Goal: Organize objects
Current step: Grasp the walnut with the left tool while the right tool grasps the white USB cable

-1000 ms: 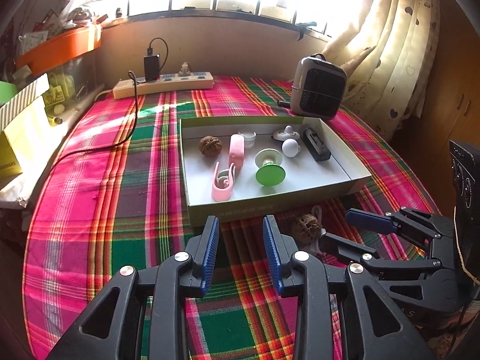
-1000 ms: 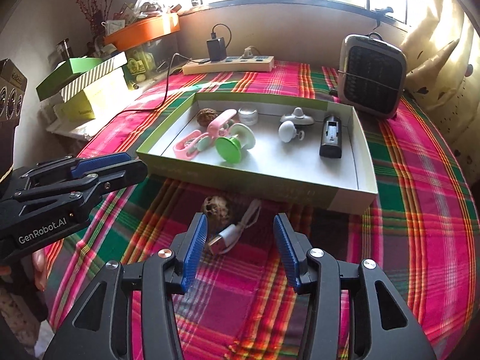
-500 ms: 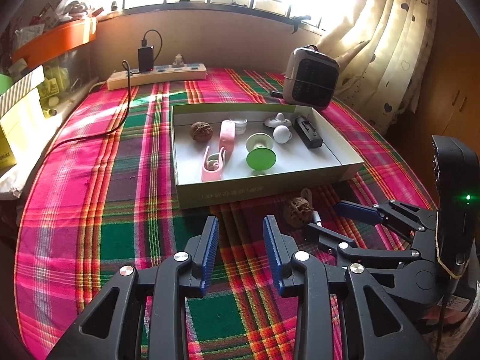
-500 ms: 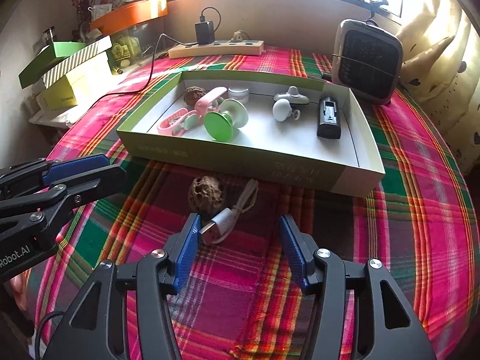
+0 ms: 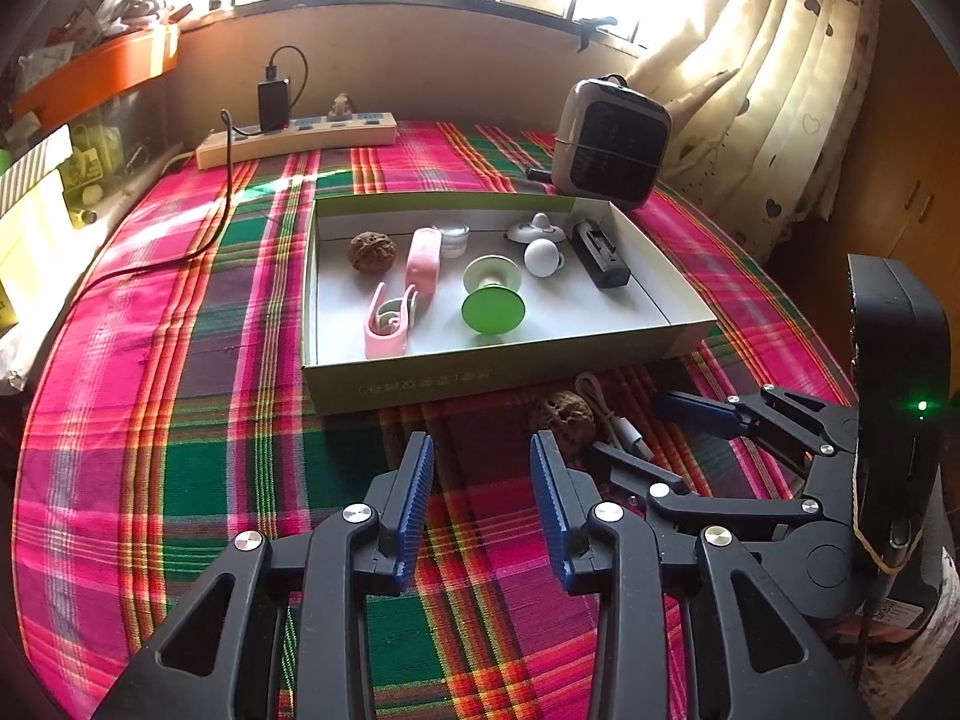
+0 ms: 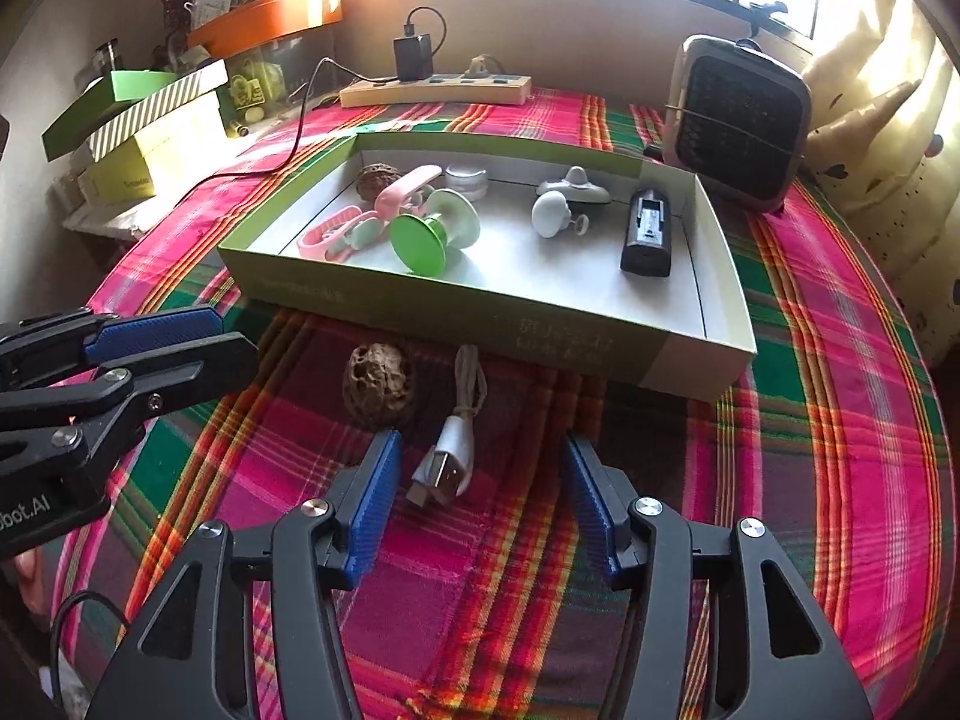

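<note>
A shallow green box (image 5: 510,381) (image 6: 480,309) sits on the plaid cloth and holds a walnut (image 5: 372,250), a pink clip (image 5: 399,300), a green suction disc (image 5: 492,309), a white knob (image 5: 542,256) and a black block (image 5: 600,255). In front of it lie a second walnut (image 6: 379,385) (image 5: 563,417) and a white USB cable (image 6: 450,456) (image 5: 618,429). My right gripper (image 6: 480,492) is open, low over the cable plug, which lies between its fingers. My left gripper (image 5: 480,498) is open and empty, left of the walnut.
A small heater (image 5: 612,141) (image 6: 741,126) stands behind the box's right corner. A power strip with a charger (image 5: 300,135) lies at the back. Boxes (image 6: 144,132) are stacked at the left. The curtain (image 5: 780,90) hangs at the right.
My right gripper has moved forward and down, so the cable plug now lies between its fingers. My left gripper has drawn back a little from the box.
</note>
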The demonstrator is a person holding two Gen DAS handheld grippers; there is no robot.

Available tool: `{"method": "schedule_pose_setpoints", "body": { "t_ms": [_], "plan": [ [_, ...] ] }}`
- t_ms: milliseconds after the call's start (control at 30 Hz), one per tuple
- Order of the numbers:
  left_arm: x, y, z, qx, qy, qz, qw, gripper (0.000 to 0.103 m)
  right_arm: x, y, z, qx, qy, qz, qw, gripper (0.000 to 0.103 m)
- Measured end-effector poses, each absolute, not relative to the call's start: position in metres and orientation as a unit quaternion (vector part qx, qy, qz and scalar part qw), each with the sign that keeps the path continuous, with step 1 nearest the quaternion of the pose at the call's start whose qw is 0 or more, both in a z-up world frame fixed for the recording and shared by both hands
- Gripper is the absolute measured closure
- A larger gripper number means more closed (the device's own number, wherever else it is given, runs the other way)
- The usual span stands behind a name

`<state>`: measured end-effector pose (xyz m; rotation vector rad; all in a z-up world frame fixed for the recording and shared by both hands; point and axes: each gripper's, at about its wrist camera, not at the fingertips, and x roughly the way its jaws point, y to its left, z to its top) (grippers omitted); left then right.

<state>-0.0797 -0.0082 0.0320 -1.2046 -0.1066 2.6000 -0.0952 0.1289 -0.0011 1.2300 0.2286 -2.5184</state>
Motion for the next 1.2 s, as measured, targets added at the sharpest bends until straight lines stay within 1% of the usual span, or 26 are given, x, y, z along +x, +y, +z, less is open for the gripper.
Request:
{"method": "schedule_pose_setpoints", "body": {
  "t_ms": [133,267,367,433,567,633,800,967,1200],
  "plan": [
    [-0.084,-0.003,0.032,-0.420,-0.047,0.895,0.139,0.069,-0.098,0.131,-0.001,0.429,0.087,-0.882,0.175,0.048],
    [-0.087,0.007,0.033,-0.423,-0.042,0.895,0.135,0.066,-0.095,0.137,-0.002,0.425,0.089,-0.882,0.183,0.048],
    [-0.089,0.015,0.032,-0.426,-0.044,0.893,0.140,0.064,-0.094,0.141,-0.001,0.423,0.094,-0.882,0.186,0.056],
    [-0.091,0.021,0.030,-0.430,-0.041,0.892,0.136,0.064,-0.094,0.144,-0.001,0.421,0.095,-0.882,0.191,0.069],
    [-0.096,0.032,0.027,-0.440,-0.038,0.887,0.137,0.063,-0.096,0.149,-0.001,0.419,0.102,-0.878,0.207,0.075],
    [-0.098,0.034,0.025,-0.445,-0.037,0.886,0.127,0.063,-0.097,0.149,-0.001,0.418,0.103,-0.875,0.222,0.082],
    [-0.102,0.035,0.020,-0.455,-0.028,0.882,0.116,0.063,-0.098,0.155,-0.001,0.420,0.091,-0.871,0.236,0.085],
    [-0.104,0.044,0.016,-0.458,-0.023,0.880,0.121,0.063,-0.091,0.164,-0.001,0.421,0.101,-0.872,0.229,0.086],
    [-0.107,0.042,0.013,-0.457,-0.030,0.881,0.120,0.063,-0.087,0.181,0.000,0.425,0.085,-0.878,0.204,0.086]
  ]
}}
